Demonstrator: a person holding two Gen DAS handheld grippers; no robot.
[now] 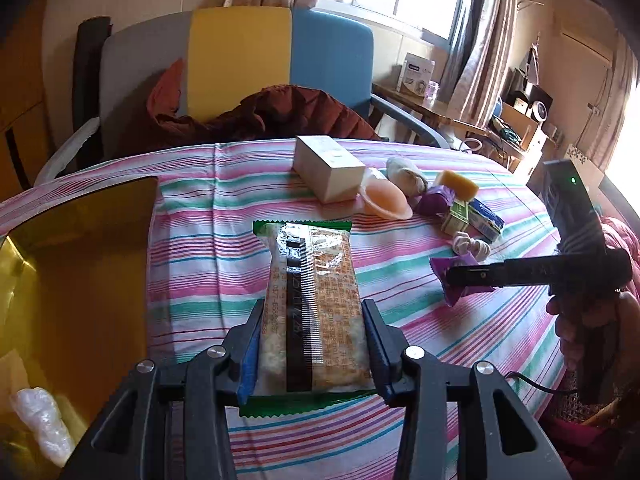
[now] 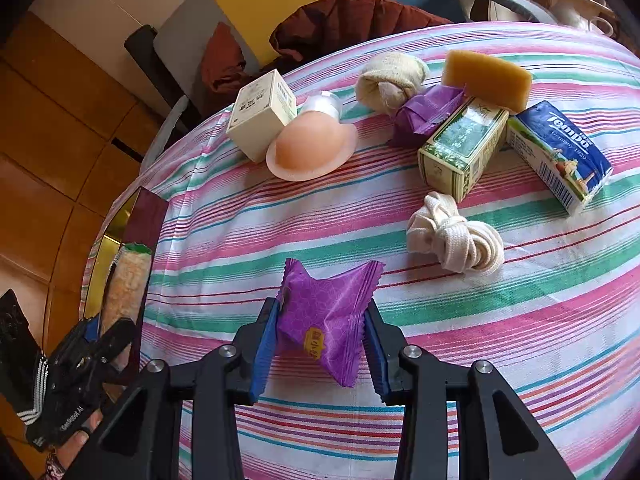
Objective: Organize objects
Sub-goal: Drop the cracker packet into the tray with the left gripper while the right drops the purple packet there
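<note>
My left gripper is shut on a long green-edged snack packet and holds it above the striped cloth, just right of a gold tray. My right gripper is shut on a purple wrapped candy, held over the cloth. The right gripper also shows in the left wrist view with the candy. The left gripper shows in the right wrist view with the packet beside the tray.
On the striped tablecloth lie a white box, a peach dome, a rolled cloth, a purple packet, a green carton, a sponge, a Tempo tissue pack and knotted white cord. A white lump lies in the tray.
</note>
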